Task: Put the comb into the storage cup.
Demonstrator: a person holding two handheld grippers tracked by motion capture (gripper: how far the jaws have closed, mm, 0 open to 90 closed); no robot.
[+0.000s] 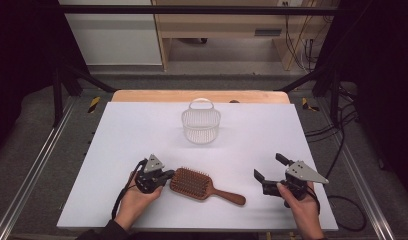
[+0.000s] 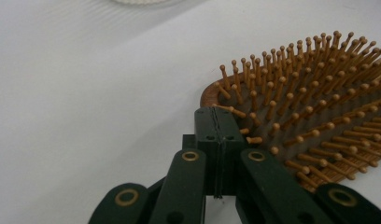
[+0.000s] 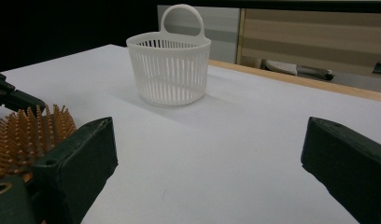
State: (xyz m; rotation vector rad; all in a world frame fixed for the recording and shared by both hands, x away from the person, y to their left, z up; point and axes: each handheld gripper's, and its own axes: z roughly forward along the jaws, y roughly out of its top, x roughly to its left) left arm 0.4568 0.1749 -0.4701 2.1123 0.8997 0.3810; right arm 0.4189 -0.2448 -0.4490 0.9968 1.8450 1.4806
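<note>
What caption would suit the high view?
Shut left gripper nudges a wooden hairbrush; open right gripper waits, white basket beyond.

Hairbrush: brown wood, smooth, slight sheen on handle; wooden pin bristles with rounded tips. Basket: white plastic, slotted wall, matt. Bench: white top, smooth, matt (bare wood strip along far edge). Left gripper: black matt plastic, brass-coloured rivets. Right gripper: same black plastic, grey plate.
</note>
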